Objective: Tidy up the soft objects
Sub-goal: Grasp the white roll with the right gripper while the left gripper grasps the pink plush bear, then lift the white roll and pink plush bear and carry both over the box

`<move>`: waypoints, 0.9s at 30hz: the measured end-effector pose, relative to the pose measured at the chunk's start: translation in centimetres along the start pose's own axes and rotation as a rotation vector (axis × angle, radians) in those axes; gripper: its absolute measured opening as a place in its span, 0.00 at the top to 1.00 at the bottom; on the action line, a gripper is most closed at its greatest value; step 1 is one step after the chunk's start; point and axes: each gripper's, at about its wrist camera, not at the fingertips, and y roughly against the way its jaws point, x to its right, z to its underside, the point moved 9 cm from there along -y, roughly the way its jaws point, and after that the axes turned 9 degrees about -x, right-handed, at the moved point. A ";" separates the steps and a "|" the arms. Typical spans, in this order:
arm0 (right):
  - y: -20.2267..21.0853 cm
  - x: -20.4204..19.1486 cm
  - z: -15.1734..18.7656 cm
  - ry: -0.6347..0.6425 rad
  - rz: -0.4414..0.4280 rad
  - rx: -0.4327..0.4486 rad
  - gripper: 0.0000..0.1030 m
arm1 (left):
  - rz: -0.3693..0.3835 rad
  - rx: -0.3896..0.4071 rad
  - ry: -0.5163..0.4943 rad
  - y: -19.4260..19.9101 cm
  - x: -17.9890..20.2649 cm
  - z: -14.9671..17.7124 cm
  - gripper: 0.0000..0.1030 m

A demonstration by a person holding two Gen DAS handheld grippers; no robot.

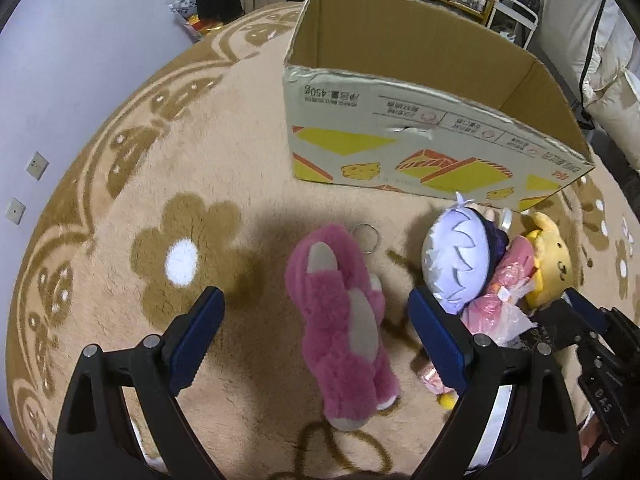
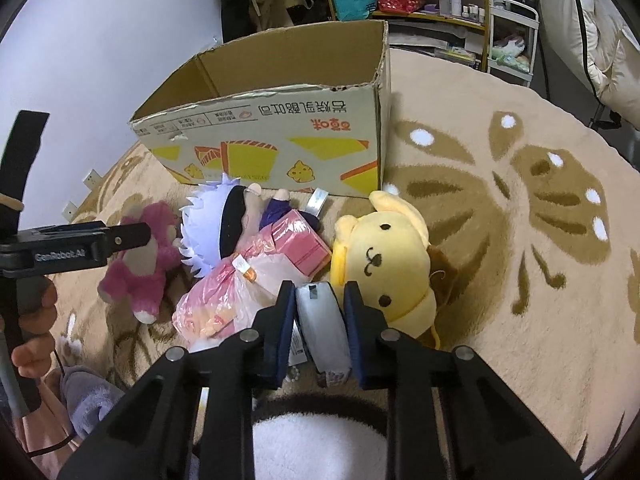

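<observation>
A pink plush bear (image 1: 340,320) lies on the rug, and my left gripper (image 1: 316,292) hangs open over it, one blue pad on each side, not touching. To its right lie a white-haired doll (image 1: 456,256), a pink plastic-wrapped toy (image 1: 504,292) and a yellow dog plush (image 1: 552,256). In the right wrist view my right gripper (image 2: 319,288) is shut on a grey soft item (image 2: 324,320), between the wrapped toy (image 2: 256,276) and the yellow dog (image 2: 384,256). The bear (image 2: 140,264) and the doll (image 2: 208,224) lie to the left there.
An open cardboard box (image 1: 400,136) stands upright on the beige flower rug (image 1: 200,160) just behind the toys, its inside hidden. A metal key ring (image 1: 366,236) lies by the bear's head. Shelves and bags line the far wall. A hand (image 2: 32,312) holds the left gripper's handle.
</observation>
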 end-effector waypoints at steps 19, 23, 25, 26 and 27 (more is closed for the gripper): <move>2.7 -0.4 -1.9 0.000 -0.020 0.125 0.79 | 0.017 -0.071 -0.018 -3.2 0.8 0.6 0.66; 3.2 -0.3 -2.1 -0.004 -0.022 0.143 0.79 | -0.006 -0.037 -0.026 -2.6 0.7 0.5 0.68; 3.4 -0.2 -2.3 -0.008 -0.022 0.151 0.79 | -0.030 -0.003 -0.023 -1.7 0.6 0.3 0.68; 3.5 -0.1 -2.4 -0.010 -0.023 0.154 0.79 | -0.039 0.024 -0.018 -1.1 0.4 0.1 0.68; 3.6 0.0 -2.6 -0.013 -0.019 0.161 0.79 | -0.042 0.043 -0.013 -0.5 0.3 0.0 0.68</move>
